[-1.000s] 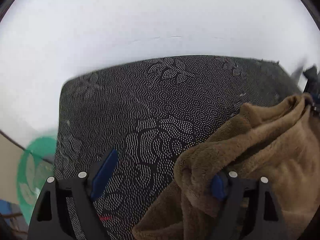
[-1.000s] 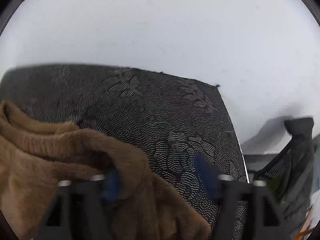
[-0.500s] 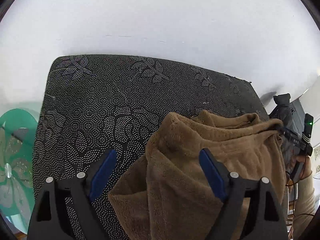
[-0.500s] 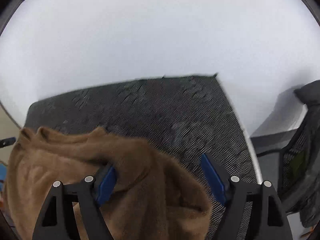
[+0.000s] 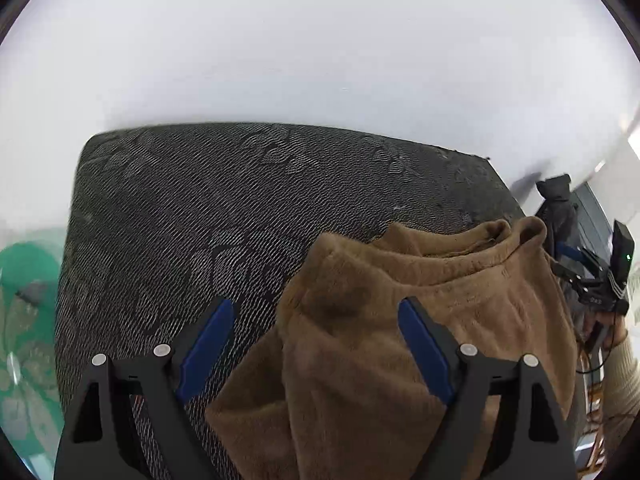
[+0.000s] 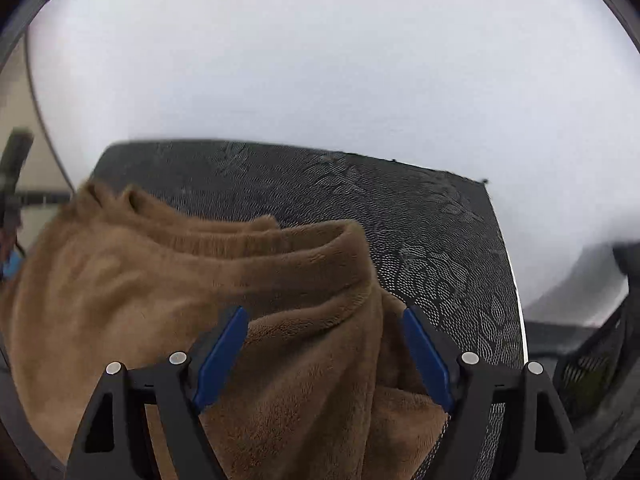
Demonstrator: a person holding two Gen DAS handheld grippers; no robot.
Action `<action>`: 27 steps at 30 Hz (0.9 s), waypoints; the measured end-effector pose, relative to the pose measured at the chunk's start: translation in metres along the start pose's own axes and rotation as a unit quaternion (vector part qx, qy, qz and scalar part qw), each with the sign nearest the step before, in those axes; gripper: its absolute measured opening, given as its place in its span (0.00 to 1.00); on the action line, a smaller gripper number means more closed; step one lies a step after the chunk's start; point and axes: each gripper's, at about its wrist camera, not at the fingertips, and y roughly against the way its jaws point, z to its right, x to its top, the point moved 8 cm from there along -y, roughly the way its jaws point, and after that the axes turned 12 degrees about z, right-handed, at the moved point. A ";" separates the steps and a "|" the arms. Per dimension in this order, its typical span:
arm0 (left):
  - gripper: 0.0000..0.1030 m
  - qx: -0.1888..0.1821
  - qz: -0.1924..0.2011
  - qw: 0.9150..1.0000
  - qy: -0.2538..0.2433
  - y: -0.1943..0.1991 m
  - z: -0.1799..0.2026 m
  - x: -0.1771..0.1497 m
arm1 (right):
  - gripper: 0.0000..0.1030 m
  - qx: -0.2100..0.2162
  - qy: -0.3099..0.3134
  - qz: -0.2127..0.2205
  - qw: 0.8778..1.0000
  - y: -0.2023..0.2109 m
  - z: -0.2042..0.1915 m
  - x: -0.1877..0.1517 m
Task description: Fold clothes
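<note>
The table (image 5: 224, 216) fills most of both views, a wide rectangular slab under a dark cloth stitched with pale dotted flower patterns, a rough, grippy-looking weave that should hold fabric where it is laid. On its near right part, as the left wrist sees it, lies the brown garment (image 5: 400, 320), thick, soft fleece heaped in rounded folds, with a ribbed, rolled hem (image 6: 280, 240) running across its far side. Both grippers hang over it with jaws spread wide and nothing between them: the left gripper (image 5: 316, 344) above the garment's left shoulder of fabric, the right gripper (image 6: 324, 344) above its right end. The step in hand looks like a fresh grasp, and it would go best if each gripper took a single layer at an outer corner, not a bunch, then drew the cloth flat before folding. The blue pads (image 6: 222, 354) are smooth and narrow, so plush pile could slip out.
</note>
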 end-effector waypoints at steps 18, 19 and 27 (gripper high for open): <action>0.23 -0.034 -0.024 0.997 -0.063 -0.033 0.034 -0.010 | 0.18 0.021 0.002 0.006 1.000 -0.043 -0.003 0.012; 0.20 -0.035 -0.009 0.998 -0.055 -0.027 0.034 -0.003 | 0.17 0.015 -0.004 0.023 1.000 -0.035 0.000 0.020; 0.18 0.026 0.040 0.995 -0.083 -0.022 0.041 0.019 | 0.17 -0.058 -0.006 0.067 0.996 -0.038 0.001 0.056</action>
